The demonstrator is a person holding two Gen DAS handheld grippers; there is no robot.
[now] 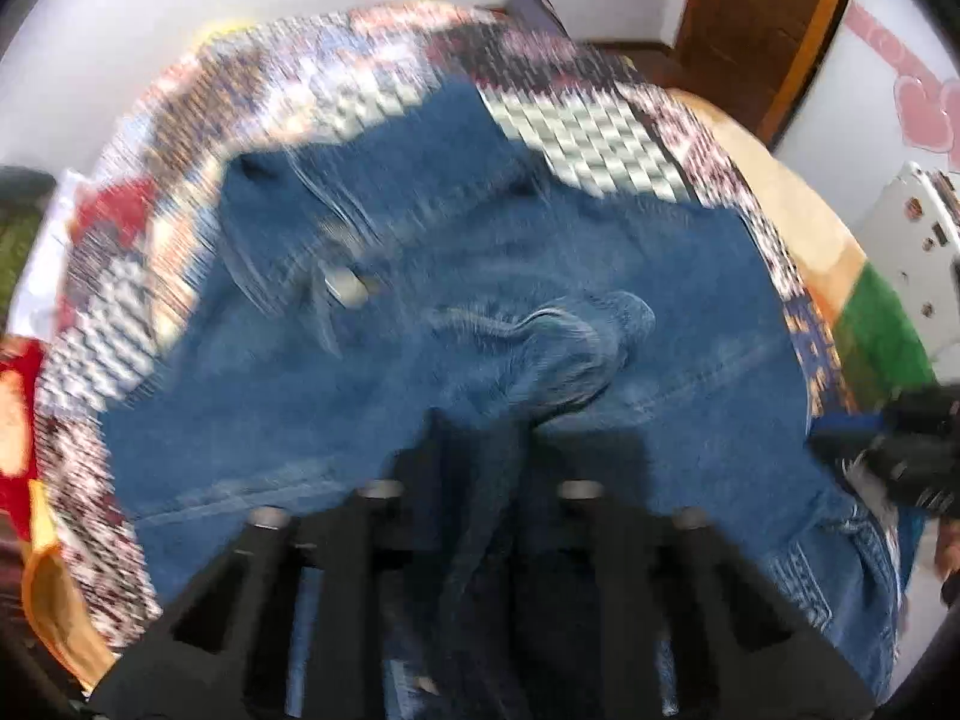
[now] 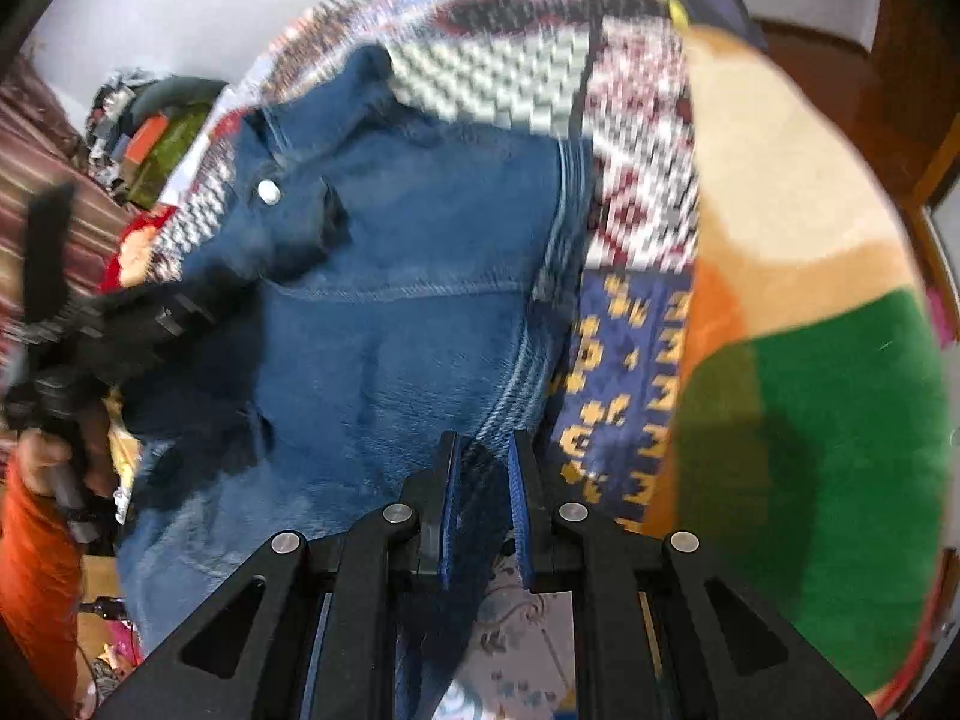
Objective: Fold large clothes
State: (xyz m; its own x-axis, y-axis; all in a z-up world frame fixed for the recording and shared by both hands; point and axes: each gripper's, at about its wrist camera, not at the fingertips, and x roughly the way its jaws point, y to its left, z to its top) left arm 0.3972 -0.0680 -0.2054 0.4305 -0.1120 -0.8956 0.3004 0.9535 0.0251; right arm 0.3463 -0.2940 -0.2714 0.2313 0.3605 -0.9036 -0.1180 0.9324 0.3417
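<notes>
Denim jeans (image 2: 408,276) on patterned bedspread (image 2: 636,228), edge pinched in right claw (image 2: 485,450)

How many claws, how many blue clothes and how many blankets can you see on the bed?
Black two-finger claws: 2, the left claw and the right claw, both pinching the denim.
Blue denim garment: 1.
Patchwork patterned blanket under the garment: 1.
Total: 4.
</notes>
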